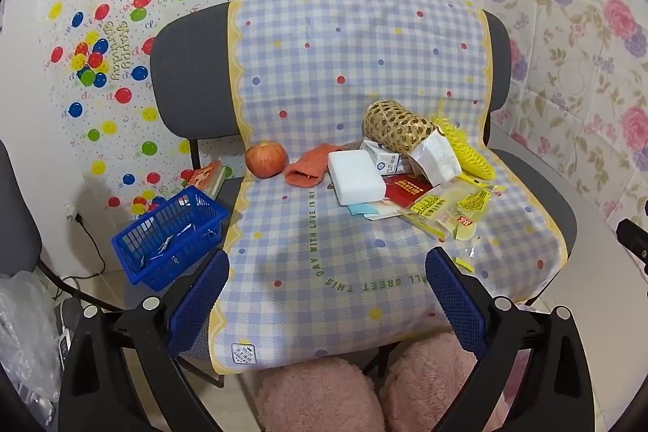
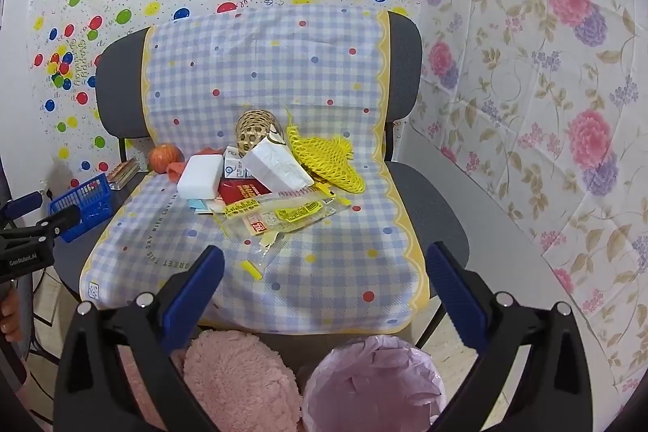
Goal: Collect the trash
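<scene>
A pile of items lies on a chair draped with a checked cloth point(image 1: 324, 237). It holds clear yellow-printed wrappers point(image 1: 449, 209) point(image 2: 275, 215), a yellow foam net point(image 2: 328, 160), a white foam block point(image 1: 355, 176), a small carton point(image 2: 235, 164), a tissue pack point(image 2: 277, 164), a red booklet point(image 2: 243, 189), a woven basket point(image 1: 395, 126), an orange cloth point(image 1: 310, 167) and an apple point(image 1: 266, 160). A bin with a pink liner point(image 2: 372, 383) stands in front of the chair. My left gripper point(image 1: 326, 294) and right gripper point(image 2: 324, 282) are both open and empty, short of the seat's front edge.
A blue plastic basket point(image 1: 170, 233) sits on a second chair at the left, with books point(image 1: 208, 177) behind it. Pink fluffy slippers point(image 1: 324, 395) are below the seat edge. Balloon and flower sheets cover the walls. The left gripper shows at the left of the right wrist view point(image 2: 36, 229).
</scene>
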